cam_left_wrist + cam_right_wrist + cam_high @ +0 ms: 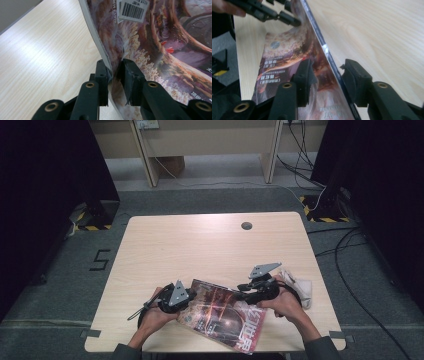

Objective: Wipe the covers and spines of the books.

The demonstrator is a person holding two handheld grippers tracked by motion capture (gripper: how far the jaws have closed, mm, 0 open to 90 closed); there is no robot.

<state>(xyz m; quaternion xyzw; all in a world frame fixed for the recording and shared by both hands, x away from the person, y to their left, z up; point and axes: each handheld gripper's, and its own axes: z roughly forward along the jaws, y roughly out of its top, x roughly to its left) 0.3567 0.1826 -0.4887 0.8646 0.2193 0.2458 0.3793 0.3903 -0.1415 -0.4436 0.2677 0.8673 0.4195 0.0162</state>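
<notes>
glossy magazine [220,317], dark reddish-purple cover, barcode sticker [132,10]

Light wooden table [200,245] with a round cable hole [246,225] near its far edge, crumpled white cloth [300,287] at the table's right side, grey carpet floor [210,197], black cables [350,270] trailing right, yellow-black striped bases [325,217], what may be pale wooden desk legs [150,160] behind.

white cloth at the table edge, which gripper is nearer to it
Right. The right gripper sits just beside the white cloth; the left gripper is across the magazine, clamped on its far edge.
</notes>
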